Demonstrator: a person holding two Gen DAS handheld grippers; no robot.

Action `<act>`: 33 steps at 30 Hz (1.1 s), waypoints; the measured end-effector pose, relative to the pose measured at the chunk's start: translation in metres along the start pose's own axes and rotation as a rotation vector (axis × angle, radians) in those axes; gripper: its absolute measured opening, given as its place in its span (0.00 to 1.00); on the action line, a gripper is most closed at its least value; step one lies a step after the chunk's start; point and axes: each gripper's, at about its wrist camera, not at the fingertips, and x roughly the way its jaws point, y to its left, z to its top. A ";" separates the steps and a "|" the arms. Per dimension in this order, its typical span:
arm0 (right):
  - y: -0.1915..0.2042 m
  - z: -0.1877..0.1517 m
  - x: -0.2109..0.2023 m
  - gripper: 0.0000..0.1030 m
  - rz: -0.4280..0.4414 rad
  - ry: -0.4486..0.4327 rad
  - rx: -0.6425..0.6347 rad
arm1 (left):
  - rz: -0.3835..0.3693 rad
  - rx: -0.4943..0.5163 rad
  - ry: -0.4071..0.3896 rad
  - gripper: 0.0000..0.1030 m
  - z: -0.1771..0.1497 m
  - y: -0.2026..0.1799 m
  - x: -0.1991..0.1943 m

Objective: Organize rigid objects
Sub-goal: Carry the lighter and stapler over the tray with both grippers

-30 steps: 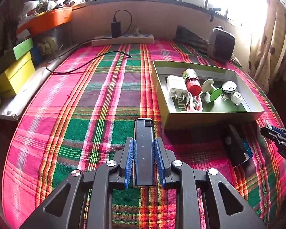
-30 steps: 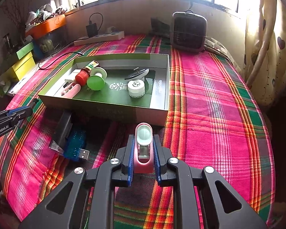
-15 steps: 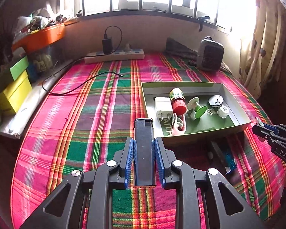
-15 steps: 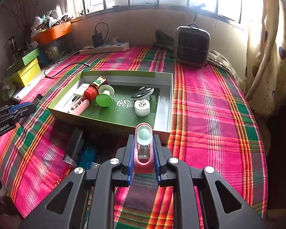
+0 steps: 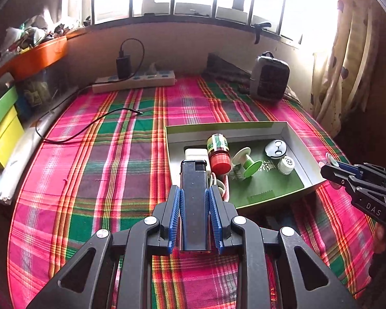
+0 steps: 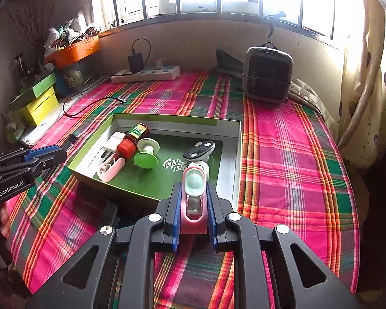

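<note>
Left gripper (image 5: 194,203) is clamped on a black lighter (image 5: 194,193) and the right gripper (image 6: 193,207) on a pink clip (image 6: 193,198), both just short of the green box (image 6: 230,154) ahead, so I'd clear the near wall before letting go.

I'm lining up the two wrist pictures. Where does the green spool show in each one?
Left wrist view: the green spool lies in the green box, right of centre, beside the red-capped bottle.
Right wrist view: the spool sits left of centre, in the box's middle.
Shared landmark: the grey heater by the window wall.
</note>
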 end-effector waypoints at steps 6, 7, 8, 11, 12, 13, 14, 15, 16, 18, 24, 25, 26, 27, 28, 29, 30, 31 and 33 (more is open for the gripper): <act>0.003 0.014 0.013 0.18 0.024 0.010 -0.003 | -0.015 0.007 0.007 0.22 0.008 -0.003 0.010; 0.003 0.017 0.016 0.18 0.032 0.012 -0.003 | -0.021 0.008 0.008 0.22 0.009 -0.004 0.012; 0.004 0.020 0.019 0.18 0.039 0.016 -0.003 | -0.027 0.007 0.007 0.22 0.011 -0.005 0.013; 0.007 0.026 0.028 0.18 0.046 0.025 -0.011 | -0.039 0.009 0.007 0.22 0.014 -0.008 0.018; 0.007 0.029 0.031 0.18 0.046 0.030 -0.014 | -0.045 0.007 0.008 0.22 0.014 -0.009 0.020; 0.007 0.031 0.034 0.18 0.048 0.034 -0.014 | -0.049 0.005 0.011 0.22 0.015 -0.009 0.022; 0.007 0.032 0.038 0.18 0.051 0.038 -0.015 | -0.052 0.003 0.013 0.21 0.016 -0.009 0.024; 0.008 0.034 0.041 0.18 0.054 0.043 -0.016 | -0.053 0.002 0.015 0.21 0.017 -0.009 0.026; 0.007 0.036 0.044 0.18 0.055 0.046 -0.017 | -0.055 0.003 0.017 0.21 0.017 -0.010 0.027; 0.008 0.039 0.051 0.18 0.056 0.055 -0.021 | -0.056 0.001 0.020 0.21 0.019 -0.009 0.031; 0.009 0.047 0.072 0.18 0.063 0.082 -0.022 | -0.043 -0.006 0.032 0.21 0.023 -0.005 0.043; 0.009 0.048 0.075 0.18 0.064 0.086 -0.019 | -0.043 -0.008 0.035 0.21 0.024 -0.004 0.045; 0.009 0.049 0.078 0.18 0.066 0.088 -0.016 | -0.043 -0.010 0.035 0.21 0.024 -0.003 0.047; 0.009 0.049 0.081 0.18 0.069 0.091 -0.016 | -0.040 -0.013 0.037 0.21 0.026 -0.002 0.049; 0.009 0.050 0.084 0.18 0.071 0.095 -0.014 | -0.041 -0.016 0.038 0.21 0.027 -0.001 0.050; 0.009 0.051 0.086 0.18 0.073 0.097 -0.012 | -0.044 -0.020 0.037 0.21 0.028 0.000 0.052; 0.009 0.052 0.088 0.18 0.073 0.098 -0.011 | -0.045 -0.024 0.037 0.21 0.029 0.001 0.054; 0.009 0.053 0.091 0.18 0.073 0.100 -0.009 | -0.043 -0.025 0.039 0.22 0.030 0.001 0.056; 0.009 0.054 0.095 0.18 0.072 0.105 -0.009 | -0.036 -0.026 0.045 0.21 0.031 0.002 0.061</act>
